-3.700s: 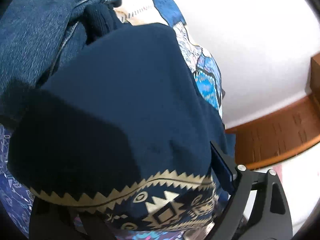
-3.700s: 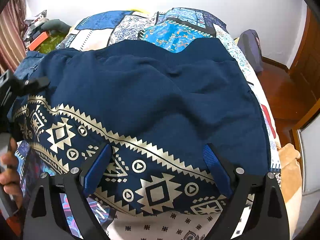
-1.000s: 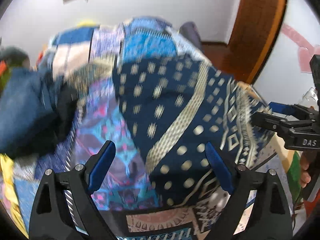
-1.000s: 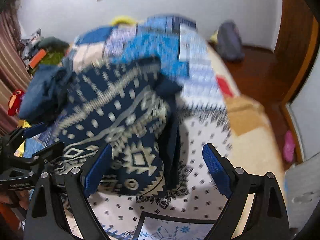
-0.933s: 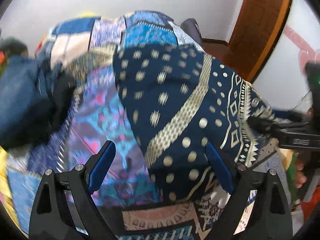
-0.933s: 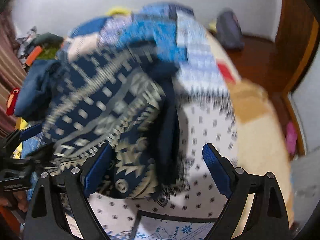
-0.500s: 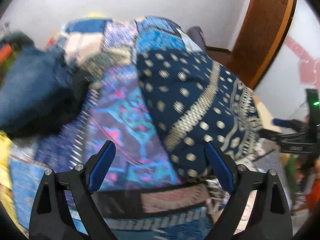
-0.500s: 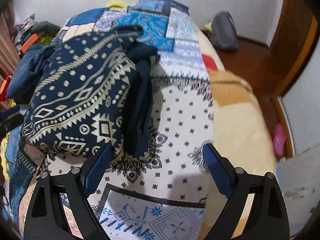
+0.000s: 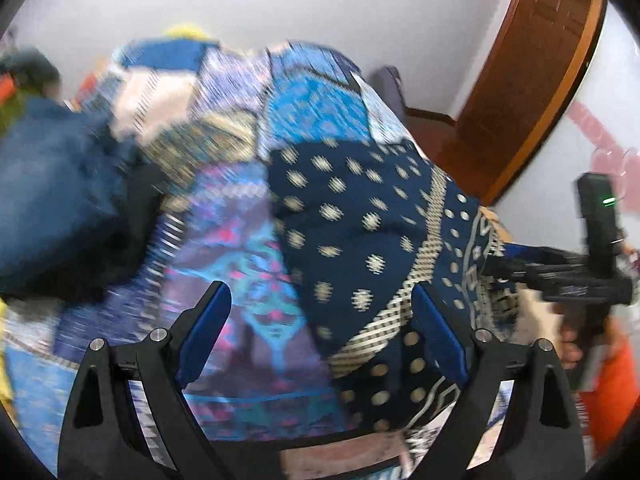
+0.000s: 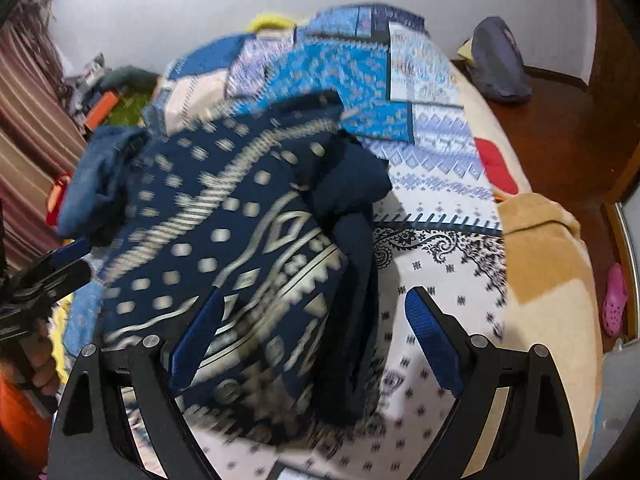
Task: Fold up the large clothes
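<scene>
Patchwork bedspread (image 10: 436, 136) under folded navy garment (image 10: 240, 240); wooden door (image 9: 532, 64).

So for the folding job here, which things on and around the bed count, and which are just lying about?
Part of the job:
- patterned navy garment, folded on the bedspread
- left tongs and right tongs, both open and empty

Lying about:
- denim pile
- grey bag on the floor
- pink shoe
- tan blanket
</scene>
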